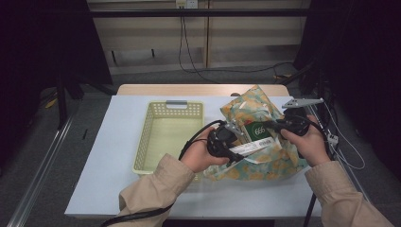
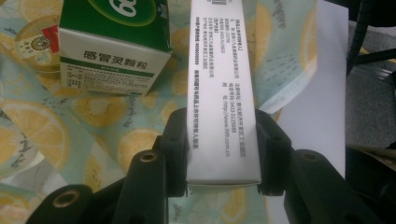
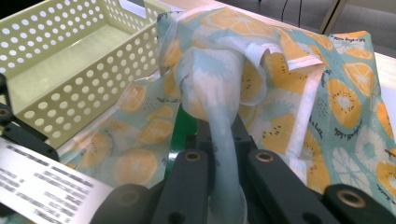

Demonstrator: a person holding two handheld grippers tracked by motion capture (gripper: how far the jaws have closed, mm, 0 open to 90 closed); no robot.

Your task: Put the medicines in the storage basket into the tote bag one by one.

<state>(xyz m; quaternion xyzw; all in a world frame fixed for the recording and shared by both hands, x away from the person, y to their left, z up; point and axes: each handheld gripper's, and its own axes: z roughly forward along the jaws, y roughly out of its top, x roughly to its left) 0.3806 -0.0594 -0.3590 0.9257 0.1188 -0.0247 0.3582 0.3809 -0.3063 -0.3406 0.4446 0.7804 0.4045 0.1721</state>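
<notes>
A fruit-print cloth bag (image 1: 255, 113) lies on the white table right of the basket. My left gripper (image 1: 236, 146) is shut on a long white printed box (image 2: 219, 93), which lies across the bag's mouth (image 1: 248, 149). A green and white medicine box (image 2: 112, 42) sits in the bag just beyond it (image 1: 259, 130). My right gripper (image 1: 276, 126) is shut on a bunched fold of the bag's cloth (image 3: 219, 93), holding the bag's edge up. In the right gripper view the white box (image 3: 42, 186) shows at the lower left.
A pale yellow perforated basket (image 1: 150, 137) stands empty left of the bag; its wall (image 3: 70, 98) is close to the bag's cloth. The white table (image 1: 108, 142) has bare surface to the left and along the front edge. Cables trail over the floor behind.
</notes>
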